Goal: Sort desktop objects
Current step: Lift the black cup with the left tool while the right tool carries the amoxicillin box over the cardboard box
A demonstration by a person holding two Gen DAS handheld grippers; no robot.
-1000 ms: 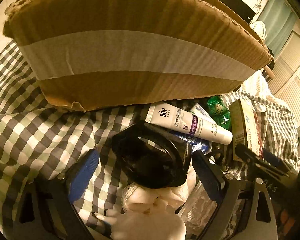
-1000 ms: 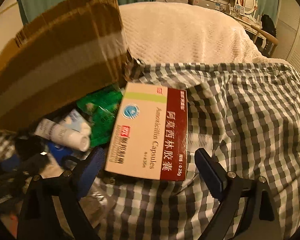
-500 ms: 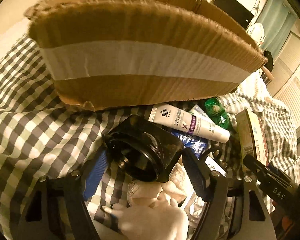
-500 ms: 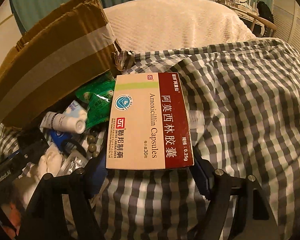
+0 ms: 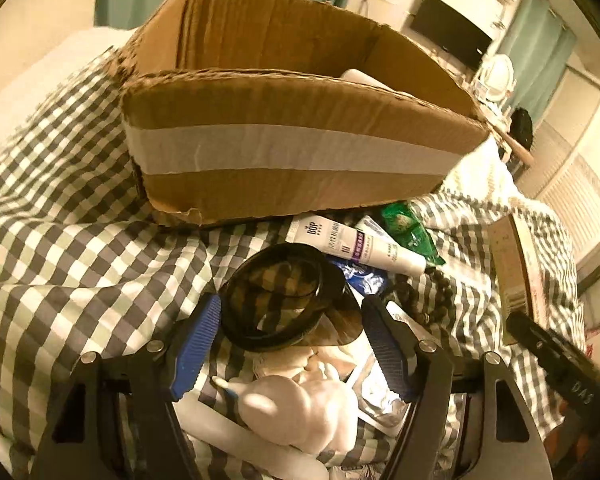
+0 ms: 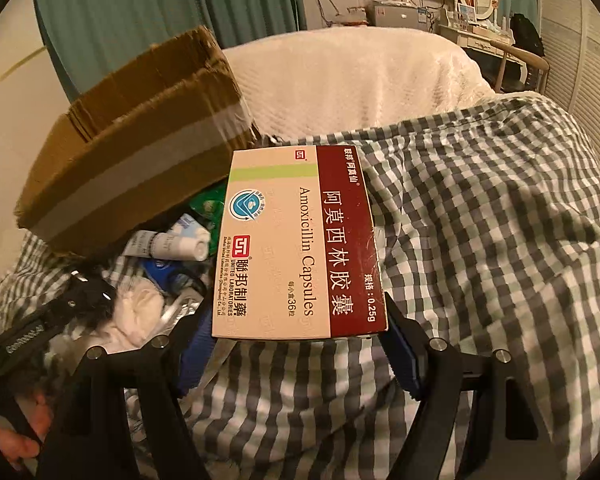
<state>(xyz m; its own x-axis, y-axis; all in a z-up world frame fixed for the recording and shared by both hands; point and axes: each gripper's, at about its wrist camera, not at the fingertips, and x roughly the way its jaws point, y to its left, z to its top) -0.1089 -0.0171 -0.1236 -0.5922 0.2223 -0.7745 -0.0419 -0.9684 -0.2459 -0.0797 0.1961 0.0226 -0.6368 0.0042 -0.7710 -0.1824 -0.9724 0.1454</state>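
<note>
The left claw (image 5: 290, 344) has just closed on the dark goggles (image 5: 284, 296), the right claw (image 6: 300, 340) on the medicine box (image 6: 296, 248); either could slip short of the cardboard box (image 5: 292, 152) beyond them on the bed (image 5: 60, 220).

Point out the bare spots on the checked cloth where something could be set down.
Free: the checked cloth left of the cardboard box, and the wide stretch right of the Amoxicillin box. Crowded: in front of the cardboard box, where the white tube, green packet and black round container pile together.
</note>
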